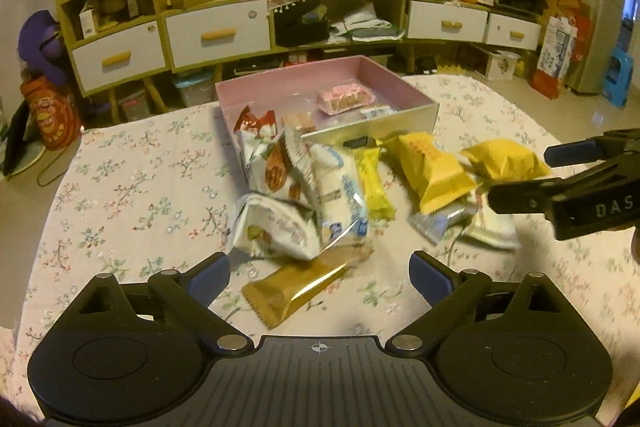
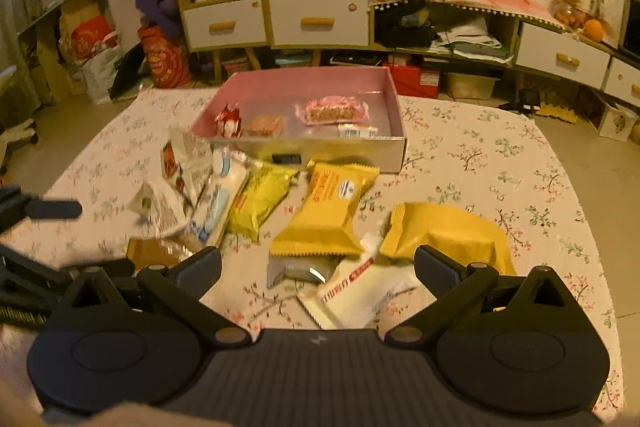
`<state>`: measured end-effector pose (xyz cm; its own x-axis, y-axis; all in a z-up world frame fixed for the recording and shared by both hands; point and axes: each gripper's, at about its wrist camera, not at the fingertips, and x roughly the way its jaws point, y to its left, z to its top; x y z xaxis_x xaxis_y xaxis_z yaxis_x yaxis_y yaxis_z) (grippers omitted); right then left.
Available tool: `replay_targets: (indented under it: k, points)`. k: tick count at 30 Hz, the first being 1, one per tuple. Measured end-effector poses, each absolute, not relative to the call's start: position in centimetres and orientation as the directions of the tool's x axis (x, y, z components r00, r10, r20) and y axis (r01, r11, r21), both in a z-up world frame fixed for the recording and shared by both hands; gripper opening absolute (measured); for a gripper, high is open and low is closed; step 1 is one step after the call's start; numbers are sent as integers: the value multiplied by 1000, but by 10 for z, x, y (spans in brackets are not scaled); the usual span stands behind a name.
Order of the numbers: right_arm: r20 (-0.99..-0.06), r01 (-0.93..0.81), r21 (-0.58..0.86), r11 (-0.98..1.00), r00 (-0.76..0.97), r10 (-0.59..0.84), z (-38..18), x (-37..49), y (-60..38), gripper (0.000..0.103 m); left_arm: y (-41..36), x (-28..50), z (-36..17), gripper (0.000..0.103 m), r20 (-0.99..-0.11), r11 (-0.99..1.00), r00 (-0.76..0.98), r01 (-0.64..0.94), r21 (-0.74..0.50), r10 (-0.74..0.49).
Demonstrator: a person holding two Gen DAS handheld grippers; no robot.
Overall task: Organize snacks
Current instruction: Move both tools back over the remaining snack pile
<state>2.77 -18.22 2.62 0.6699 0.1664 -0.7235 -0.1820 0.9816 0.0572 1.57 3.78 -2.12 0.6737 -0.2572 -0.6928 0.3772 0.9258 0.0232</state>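
The only clear writing is "DAS" on the right gripper (image 1: 520,173) at the right edge of the left wrist view. Both it and the left gripper (image 1: 320,273) are spread wide, holding nothing. A gold snack bar (image 1: 296,285) lies low centre, its long axis running lower left to upper right. The pink box (image 1: 394,77) sits upper centre.

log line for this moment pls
left gripper: open, over gold bar | right gripper: open, over white packet | pink box: few snacks inside
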Motion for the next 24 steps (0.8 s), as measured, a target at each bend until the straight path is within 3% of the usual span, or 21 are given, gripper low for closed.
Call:
replay_targets:
  k: [11, 20, 24]
  points:
    - [-734, -191, 39, 981, 661, 158, 0, 22, -191, 103, 59, 29, -57, 97, -705, 877, 639, 478, 51, -307]
    - [-769, -148, 68, 987, 622, 146, -13, 37, -197, 102, 56, 46, -76, 95, -716, 884, 637, 464, 60, -287]
    - [-781, -120, 80, 990, 609, 137, -19, 47, -198, 97, 53, 51, -82, 89, -727, 886, 635, 457, 79, -262]
